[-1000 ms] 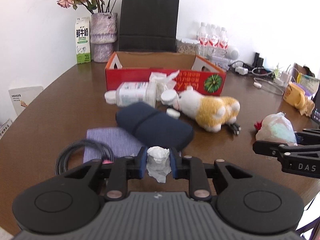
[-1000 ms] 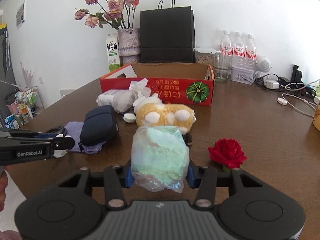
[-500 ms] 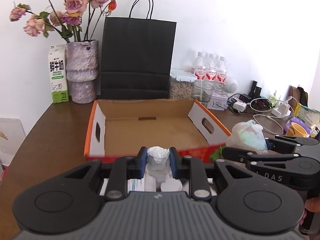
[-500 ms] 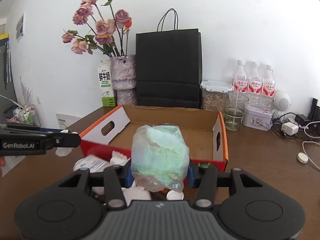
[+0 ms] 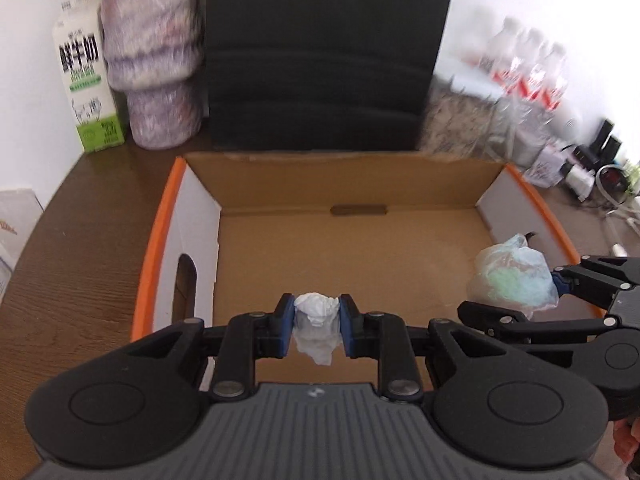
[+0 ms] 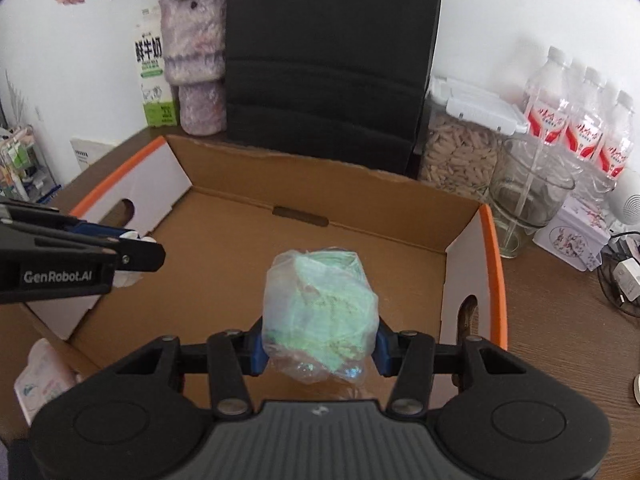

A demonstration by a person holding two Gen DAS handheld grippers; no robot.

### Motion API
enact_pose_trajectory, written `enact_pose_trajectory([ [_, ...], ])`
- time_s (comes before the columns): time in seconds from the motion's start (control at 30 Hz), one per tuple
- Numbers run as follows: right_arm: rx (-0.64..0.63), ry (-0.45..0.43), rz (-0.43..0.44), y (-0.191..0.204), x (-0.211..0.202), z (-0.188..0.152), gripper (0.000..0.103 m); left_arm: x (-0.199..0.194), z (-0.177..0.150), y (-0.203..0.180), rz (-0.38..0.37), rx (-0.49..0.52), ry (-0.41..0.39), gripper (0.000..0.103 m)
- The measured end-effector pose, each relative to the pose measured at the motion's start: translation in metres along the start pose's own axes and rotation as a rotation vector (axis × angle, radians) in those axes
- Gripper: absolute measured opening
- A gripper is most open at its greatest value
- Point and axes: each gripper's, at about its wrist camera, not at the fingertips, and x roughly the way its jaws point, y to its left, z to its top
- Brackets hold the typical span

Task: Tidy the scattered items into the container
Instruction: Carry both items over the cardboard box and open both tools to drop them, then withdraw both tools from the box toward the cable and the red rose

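**Both loads now hang over the open box**

Nearest the left wrist camera, the left gripper is clamped on a crumpled white tissue wad, the blue pads pressing it from both sides. Half a second ago this wad hung in front of the box's near wall; now bare cardboard floor shows beneath and beyond it, so it has crossed the rim. The right gripper holds a clear bag with pale green contents, squeezed between its pads. That bag too has come forward: a moment ago it was short of the front wall, and it now sits over the box interior, near the right-hand wall in the left wrist view.

Beyond both loads lies the cardboard box, orange-edged, its floor showing nothing in it yet. The two grippers stand side by side, apart from each other.

My reading is that the carry is finished for these two items and release is what remains; both should fall softly. Behind the box stand a black paper bag, a vase and a milk carton on the wooden surface. At least one pale packet waits outside the box's near left corner.
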Motion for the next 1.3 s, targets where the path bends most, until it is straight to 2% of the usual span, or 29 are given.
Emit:
enact_pose_trajectory([
  [0.17,0.016,0.046,0.016,-0.005,0.027,-0.004,0.048,0.025,-0.004,0.007,0.011,-0.017,0.053,0.024],
  [0.3,-0.006,0.062,0.014,-0.001,0.032,-0.010,0.053,0.029,-0.009,0.006,0.005,-0.002,0.072,0.028],
  [0.37,0.004,0.069,0.014,0.000,0.029,-0.009,0.069,0.025,-0.010,0.005,0.009,-0.013,0.061,0.038],
  [0.4,0.009,0.061,0.018,0.000,0.026,-0.009,0.081,0.022,-0.010,0.004,0.011,-0.015,0.050,0.049],
  [0.43,0.003,0.048,0.018,0.001,0.022,-0.010,0.088,0.018,-0.010,0.004,0.015,-0.013,0.033,0.061],
  [0.47,-0.006,0.037,0.015,0.002,0.018,-0.010,0.089,0.013,-0.010,0.004,0.022,-0.009,0.017,0.067],
  [0.53,-0.012,0.029,0.017,0.003,0.010,-0.011,0.100,0.003,-0.010,0.002,0.036,0.005,-0.014,0.091],
  [0.63,-0.018,0.022,0.026,0.004,-0.002,-0.013,0.103,-0.008,-0.010,0.000,0.031,0.034,-0.032,0.100],
  [0.7,-0.024,0.021,0.027,0.007,-0.009,-0.015,0.103,-0.016,-0.012,0.000,0.023,0.027,-0.038,0.103],
  [0.83,-0.020,0.003,0.015,0.010,-0.027,-0.018,0.103,-0.032,-0.016,0.001,0.023,-0.004,-0.042,0.103],
  [1.07,-0.012,-0.064,0.009,0.013,-0.076,-0.029,0.103,-0.074,-0.033,0.005,0.016,-0.015,-0.105,0.103],
  [1.17,-0.018,-0.106,0.022,0.015,-0.105,-0.042,0.103,-0.100,-0.051,0.008,-0.012,-0.006,-0.140,0.103],
  [1.3,0.002,-0.180,0.064,0.015,-0.150,-0.072,0.103,-0.144,-0.087,0.008,-0.036,0.033,-0.234,0.103],
])
